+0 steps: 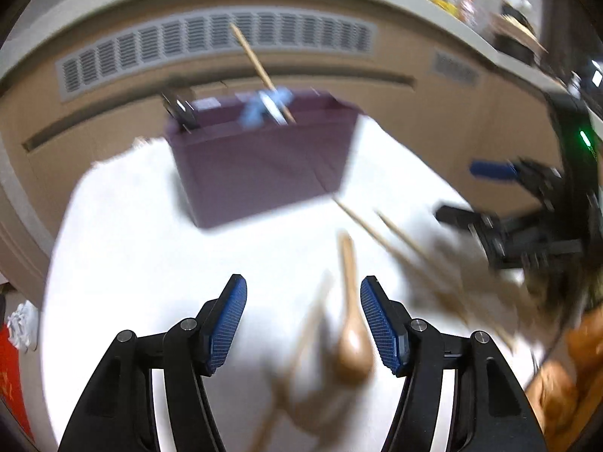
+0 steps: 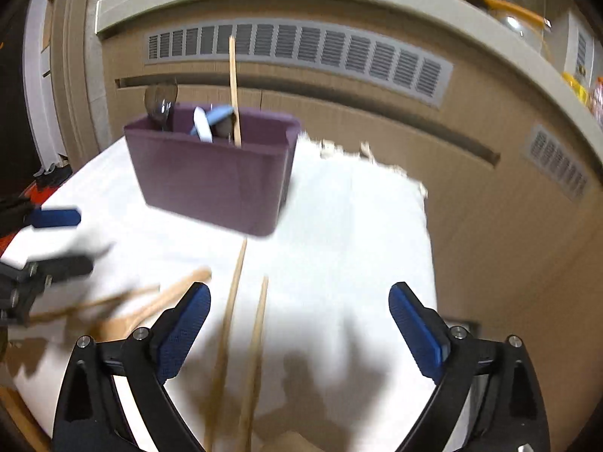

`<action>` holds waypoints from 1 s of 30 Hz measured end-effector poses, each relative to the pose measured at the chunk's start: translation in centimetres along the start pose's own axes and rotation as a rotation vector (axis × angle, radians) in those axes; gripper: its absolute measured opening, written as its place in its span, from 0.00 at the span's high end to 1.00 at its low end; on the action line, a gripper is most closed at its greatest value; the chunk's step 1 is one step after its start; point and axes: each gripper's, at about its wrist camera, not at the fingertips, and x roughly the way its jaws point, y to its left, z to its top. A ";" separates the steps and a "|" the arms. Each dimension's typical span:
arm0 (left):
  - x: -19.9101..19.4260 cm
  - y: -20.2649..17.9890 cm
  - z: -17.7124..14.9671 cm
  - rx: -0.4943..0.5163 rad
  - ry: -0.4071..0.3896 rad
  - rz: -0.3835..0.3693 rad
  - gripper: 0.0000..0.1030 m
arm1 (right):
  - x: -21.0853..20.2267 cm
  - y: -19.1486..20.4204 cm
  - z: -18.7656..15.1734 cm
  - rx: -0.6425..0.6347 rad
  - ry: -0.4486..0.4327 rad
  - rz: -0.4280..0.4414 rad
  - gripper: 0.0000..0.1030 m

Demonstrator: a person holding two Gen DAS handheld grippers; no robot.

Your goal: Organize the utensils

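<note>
A purple bin [image 1: 260, 169] stands on the white cloth [image 1: 150, 256] and holds a wooden chopstick [image 1: 256, 64], a light blue utensil [image 1: 260, 109] and a dark spoon [image 1: 177, 107]. It also shows in the right wrist view [image 2: 211, 180]. My left gripper [image 1: 303, 320] is open above a wooden spoon [image 1: 352, 324] and a wooden stick [image 1: 305, 335]. My right gripper [image 2: 299, 327] is open over two wooden chopsticks [image 2: 233, 312], which also lie right of the spoon in the left wrist view [image 1: 395, 248]. The views are blurred.
A beige wall unit with a grey vent grille [image 2: 301, 52] stands behind the table. The cloth's right edge [image 2: 426, 226] drops off near the wall. The right gripper appears at the right of the left wrist view [image 1: 501, 203]; the left gripper at the left of the right wrist view [image 2: 45, 237].
</note>
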 end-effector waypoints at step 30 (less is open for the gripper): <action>7.6 -2.9 2.8 -0.033 0.200 -0.004 0.90 | -0.4 0.6 -3.8 0.014 0.051 0.156 0.64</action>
